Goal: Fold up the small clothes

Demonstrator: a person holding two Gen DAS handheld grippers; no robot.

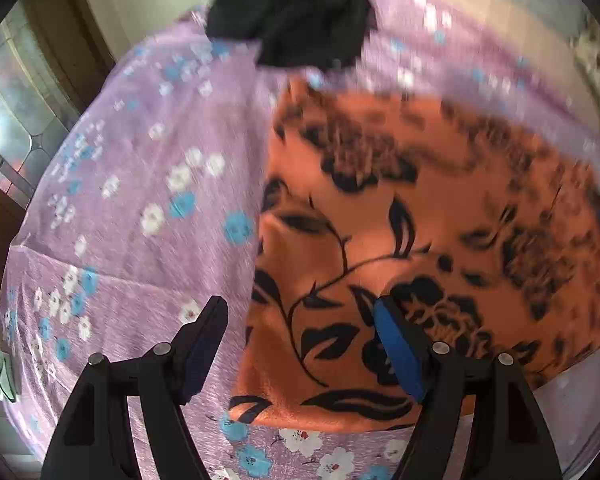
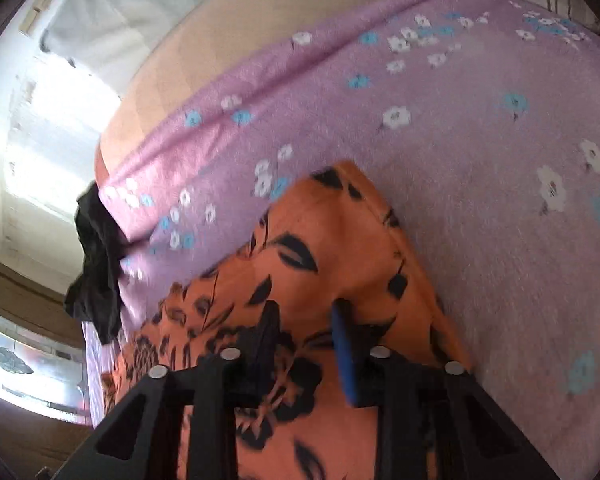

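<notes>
Orange garment [image 1: 420,240] with black floral print lies flat on the purple flowered sheet [image 1: 140,200]. Left gripper [image 1: 300,312] hangs spread wide, nothing between its fingers, the garment's left edge just below them. Right gripper [image 2: 306,316] has fingers narrowed over the garment; whether they pinch cloth, cannot tell. Black garment [image 1: 300,16] sits crumpled well beyond the fingers.

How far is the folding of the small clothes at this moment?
Done: the orange cloth with black flower print lies spread on the purple flowered bedsheet, perhaps partly folded. In hand: the right gripper is over it with narrow jaws; the left gripper is open at its edge. Left: the crumpled black garment waits unfolded at the bed's edge.
</notes>
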